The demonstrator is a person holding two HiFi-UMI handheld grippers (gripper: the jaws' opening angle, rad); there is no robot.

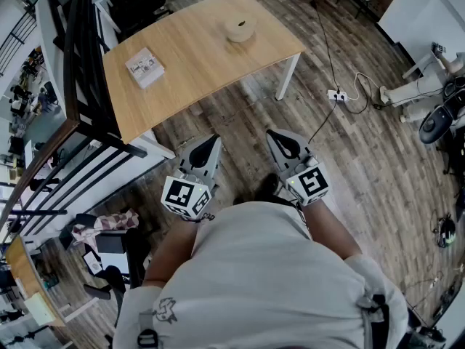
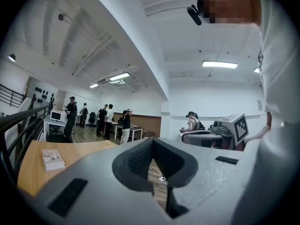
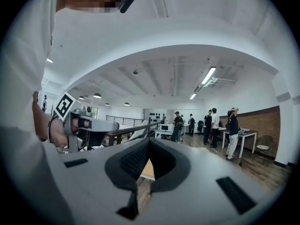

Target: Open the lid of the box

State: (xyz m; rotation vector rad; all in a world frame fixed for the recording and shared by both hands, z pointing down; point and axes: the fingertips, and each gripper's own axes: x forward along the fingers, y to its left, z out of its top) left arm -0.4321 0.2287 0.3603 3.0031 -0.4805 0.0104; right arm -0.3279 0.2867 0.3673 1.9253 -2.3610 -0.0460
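Observation:
A light wooden table (image 1: 196, 57) stands ahead of me. On it lie a flat white box (image 1: 145, 67) near the left end and a round beige lidded container (image 1: 239, 28) toward the far right. The flat white box (image 2: 52, 159) also shows in the left gripper view, on the table's left part. My left gripper (image 1: 211, 139) and right gripper (image 1: 275, 134) are held close to my body over the wooden floor, well short of the table. Both point forward with jaws shut and nothing between them. The jaws of the left gripper (image 2: 152, 142) and right gripper (image 3: 149, 141) meet tip to tip.
A black railing (image 1: 80, 86) runs along the table's left side. A power strip with cables (image 1: 338, 94) lies on the floor right of the white table leg (image 1: 285, 77). Several people (image 2: 105, 121) stand far off at other desks. Equipment (image 1: 436, 118) stands at the right.

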